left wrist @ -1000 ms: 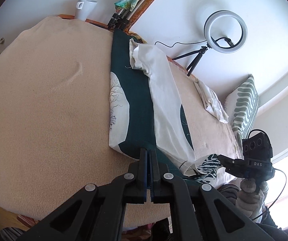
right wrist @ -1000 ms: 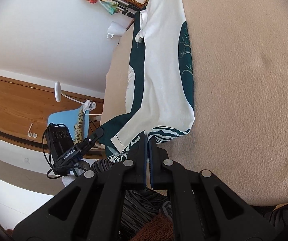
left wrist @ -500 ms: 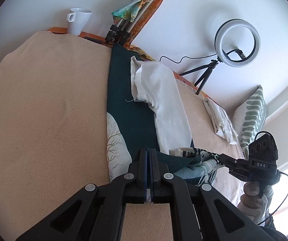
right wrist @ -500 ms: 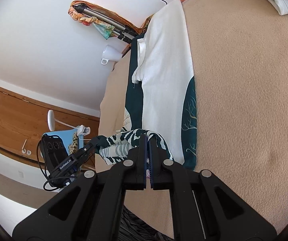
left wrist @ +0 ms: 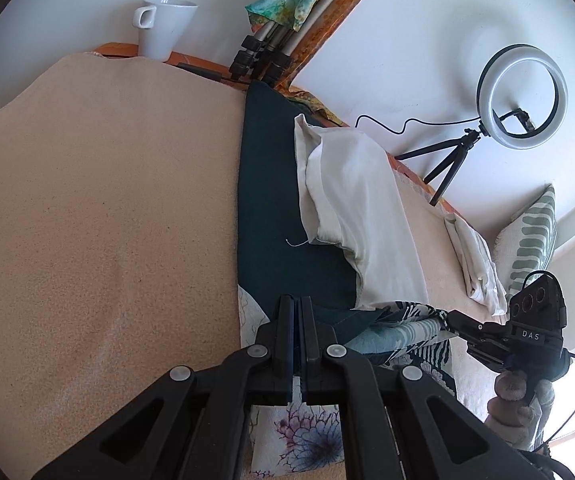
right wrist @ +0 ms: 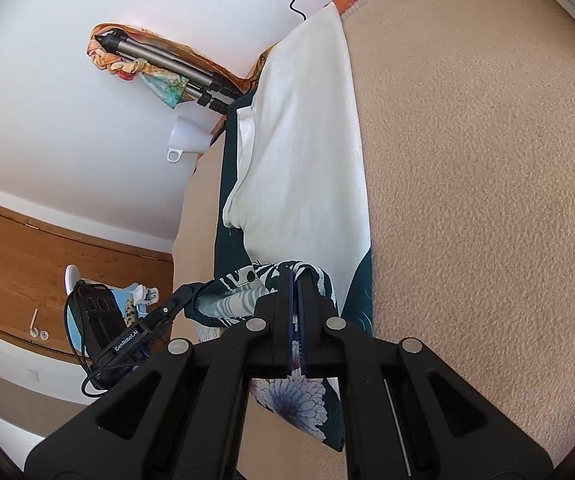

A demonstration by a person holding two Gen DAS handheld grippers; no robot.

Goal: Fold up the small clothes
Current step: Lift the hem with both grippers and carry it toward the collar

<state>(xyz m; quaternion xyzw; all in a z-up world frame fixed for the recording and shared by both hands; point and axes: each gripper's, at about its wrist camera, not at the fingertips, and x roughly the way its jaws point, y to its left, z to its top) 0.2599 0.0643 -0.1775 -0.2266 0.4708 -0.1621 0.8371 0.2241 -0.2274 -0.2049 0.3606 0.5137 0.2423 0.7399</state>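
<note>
A dark green garment [left wrist: 271, 208] with a white inner side [left wrist: 359, 208] lies lengthwise on the beige blanket [left wrist: 99, 220]. My left gripper [left wrist: 296, 308] is shut on its near hem, which is lifted and shows the floral print [left wrist: 307, 436] below the fingers. To the right, my right gripper [left wrist: 453, 318] pinches the same hem, so the striped edge [left wrist: 403, 320] hangs between the two. In the right wrist view my right gripper [right wrist: 296, 280] is shut with the patterned hem draped over its tips. The left gripper [right wrist: 185, 294] holds the other corner. The white side [right wrist: 307, 152] stretches away ahead.
A white mug [left wrist: 165, 20], folded tripod legs wrapped in a colourful scarf [left wrist: 275, 40] and a ring light [left wrist: 521, 96] stand along the far wall. A folded white cloth [left wrist: 475, 264] and a striped pillow [left wrist: 535, 236] lie at the right. Bare blanket lies left of the garment.
Both grippers have carried the near hem forward over the garment toward the far wall. The hem has lifted off the blanket and folded over, and the floral underside now shows beneath the fingers.
</note>
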